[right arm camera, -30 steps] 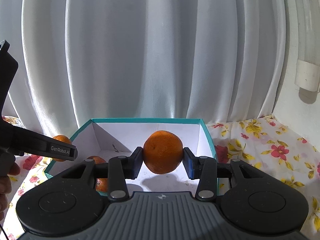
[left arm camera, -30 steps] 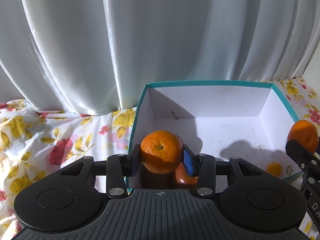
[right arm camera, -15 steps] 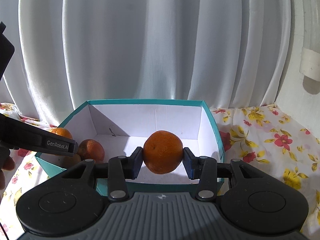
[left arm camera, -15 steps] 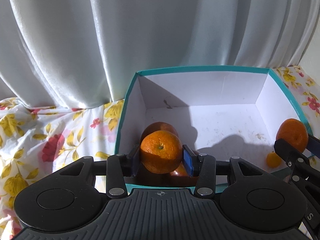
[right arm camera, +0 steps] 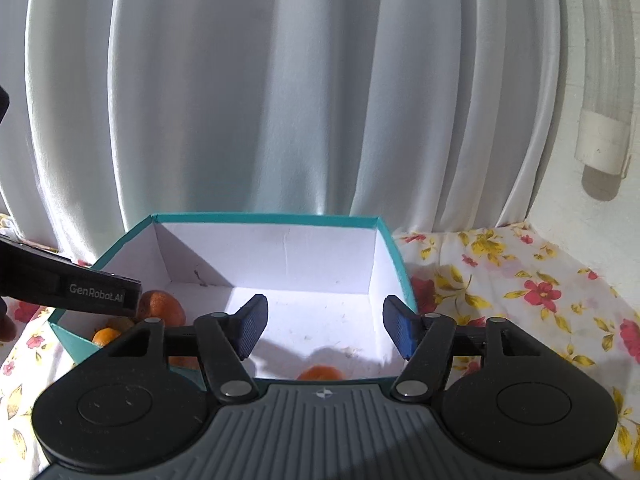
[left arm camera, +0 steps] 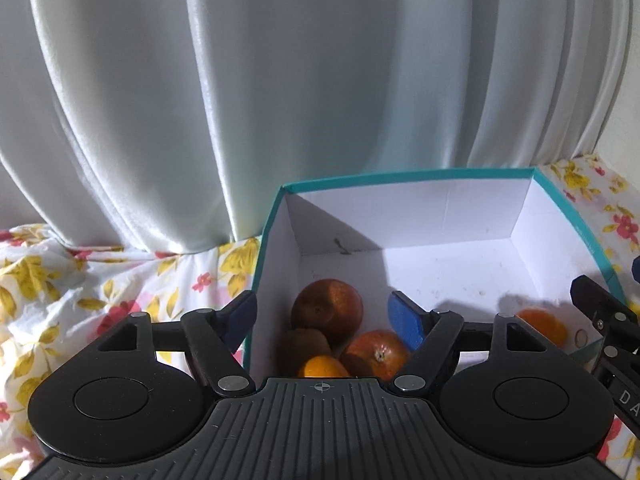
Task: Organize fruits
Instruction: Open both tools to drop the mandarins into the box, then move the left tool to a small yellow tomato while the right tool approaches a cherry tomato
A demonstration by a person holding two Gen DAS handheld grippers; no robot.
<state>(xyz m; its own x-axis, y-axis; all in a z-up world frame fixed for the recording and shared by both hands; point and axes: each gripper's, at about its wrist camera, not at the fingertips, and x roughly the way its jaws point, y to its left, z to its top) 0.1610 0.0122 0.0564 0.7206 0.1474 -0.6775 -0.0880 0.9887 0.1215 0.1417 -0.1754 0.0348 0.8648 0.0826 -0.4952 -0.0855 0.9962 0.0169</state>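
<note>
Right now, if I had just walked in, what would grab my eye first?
Probably the teal-rimmed white box sitting on the flowered cloth before a pale curtain. Fruit huddles in its near left corner, a brownish orange farthest back. Above the box, the left hand-held gripper and right hand-held gripper are opening, nothing between their blue pads.

In the box point(right arm camera: 280, 220), the right gripper's body covers most of an orange point(right arm camera: 320, 372). The left gripper's body cuts off a small orange point(left arm camera: 322, 366) at the box's near-left corner. A brown fruit point(left arm camera: 306, 344) beside it lies in shadow, its kind unclear.
</note>
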